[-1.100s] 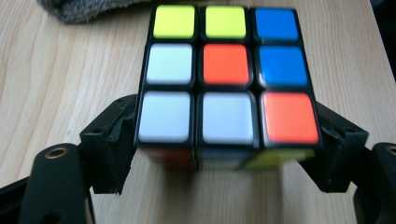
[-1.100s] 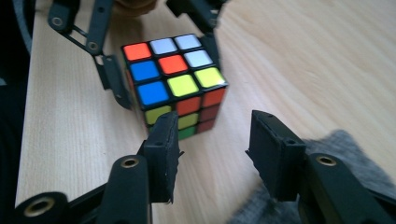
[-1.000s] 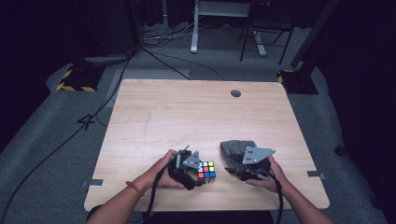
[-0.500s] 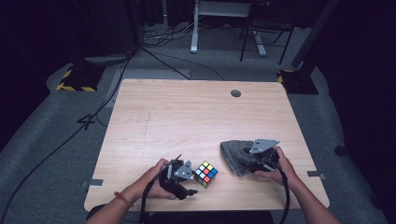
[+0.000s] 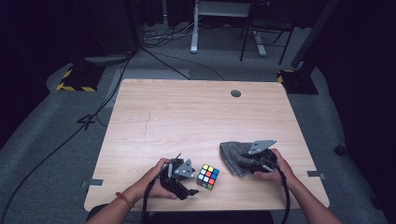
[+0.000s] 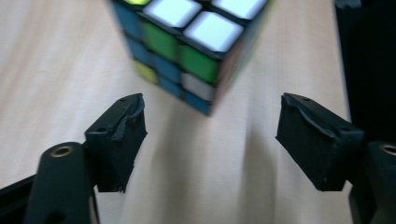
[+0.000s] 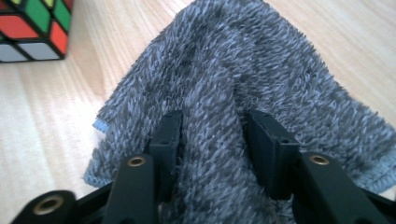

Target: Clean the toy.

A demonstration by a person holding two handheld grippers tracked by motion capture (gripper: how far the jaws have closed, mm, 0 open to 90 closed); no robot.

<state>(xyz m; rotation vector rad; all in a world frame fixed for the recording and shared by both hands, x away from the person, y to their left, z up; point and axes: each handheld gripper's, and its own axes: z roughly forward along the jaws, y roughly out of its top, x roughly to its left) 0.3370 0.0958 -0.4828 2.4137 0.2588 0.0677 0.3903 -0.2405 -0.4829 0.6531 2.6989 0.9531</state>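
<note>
Cube (image 5: 208, 176) sits on the table (image 5: 187, 116) near the front edge, just right of the left gripper (image 5: 190, 190) and well left of the cloth (image 5: 236, 156). Change since a second ago: the cube was then between the left jaws; now it stands free, beyond the tips and apart from them. In the left gripper view the jaws have just been opening and stand released, bare wood between them, the cube (image 6: 187, 46) ahead and untouched. Right gripper (image 5: 254, 164) has come down on the grey cloth at the right; its jaws have just been closing, and in the right gripper view a raised fold of cloth (image 7: 233, 93) lies between them, pads pressing into the pile: clenched on the cloth. Judgement: cube handling is paused, and the cloth is being picked up next, perhaps to wipe or cover the cube.
</note>
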